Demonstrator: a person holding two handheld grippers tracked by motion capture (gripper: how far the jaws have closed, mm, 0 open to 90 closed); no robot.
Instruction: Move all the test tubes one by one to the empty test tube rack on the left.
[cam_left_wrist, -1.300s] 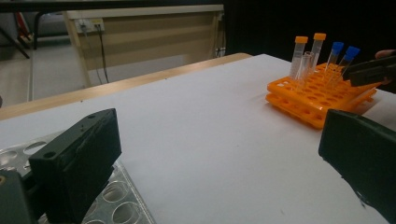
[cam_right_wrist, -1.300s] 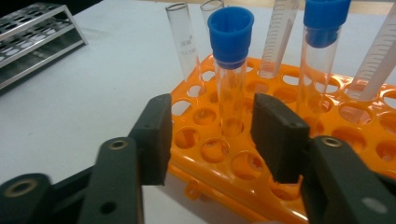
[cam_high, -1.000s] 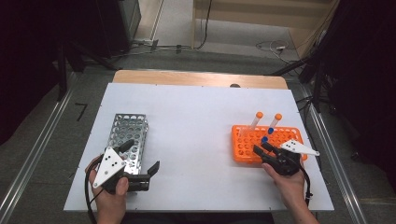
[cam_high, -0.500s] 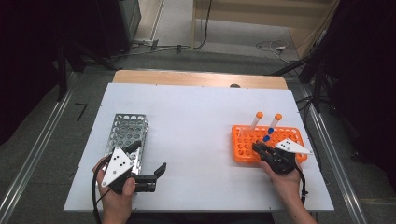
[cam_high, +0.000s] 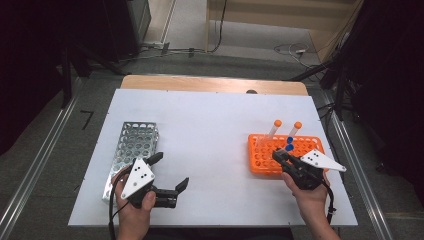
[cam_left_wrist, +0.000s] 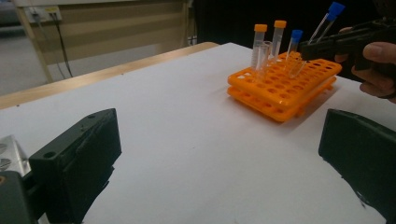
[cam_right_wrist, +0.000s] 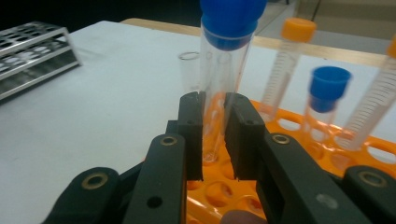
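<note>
Our right tool (cam_right_wrist: 215, 135) is clamped on a blue-capped tube (cam_right_wrist: 223, 70), its two black pads pressing the clear wall from either side, well below the cap. The jaws have just been closing, and the tube now sits firmly between them. It stands nearly upright with its lower end just above the orange rack (cam_high: 286, 153), directly under the tool's tips. From the left gripper view the tube leans a little off vertical, so we judge it is coming out of its hole.

To do this step well, we should draw the tube straight along its own axis until the bottom is free of the rack, not sideways. A second blue-capped tube (cam_right_wrist: 327, 100) and an orange-capped tube (cam_right_wrist: 288, 65) stand just beyond the tool on its right side, and an open glass tube (cam_right_wrist: 188, 72) stands just beyond on its left. Tilting early could knock one of them or drag the rack across the tabletop (cam_high: 215, 125).

Our left tool (cam_high: 167, 181) stands wide apart and holds nothing, just beside the near end of the metal rack (cam_high: 131, 150). We guess that rack is where the tube goes, so the left tool could steady it.
</note>
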